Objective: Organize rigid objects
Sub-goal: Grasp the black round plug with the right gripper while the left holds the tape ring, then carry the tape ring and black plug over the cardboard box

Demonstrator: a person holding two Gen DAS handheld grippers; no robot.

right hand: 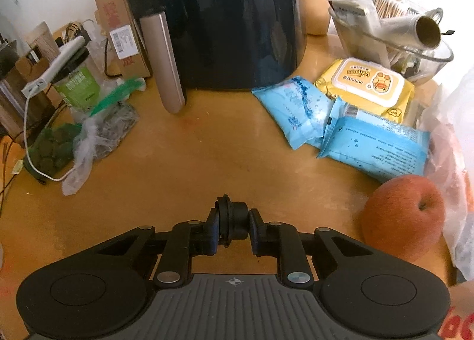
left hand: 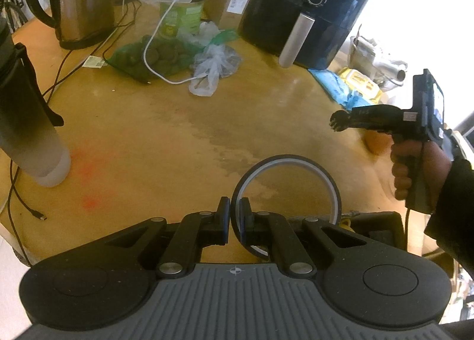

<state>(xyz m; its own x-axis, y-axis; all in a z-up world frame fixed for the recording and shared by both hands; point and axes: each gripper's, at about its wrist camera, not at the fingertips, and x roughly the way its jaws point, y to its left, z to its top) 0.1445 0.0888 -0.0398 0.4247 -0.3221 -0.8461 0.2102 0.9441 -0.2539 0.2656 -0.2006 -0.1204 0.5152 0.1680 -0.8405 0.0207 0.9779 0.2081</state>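
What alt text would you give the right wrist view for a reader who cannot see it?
The right gripper is shut on a small black plastic part above a yellow-brown table. Ahead stands a black air fryer; to the right lie blue and yellow wipe packs and a reddish apple.

Blown-out glare top right, fisheye warp at edges, mild blur.

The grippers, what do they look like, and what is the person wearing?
Both the left gripper and the right gripper are black, with two jointed fingers on silver pivots, round black side discs and a ribbed grey plate bearing a small cross mark. The right one has a pistol handle held by a hand in a dark sleeve.
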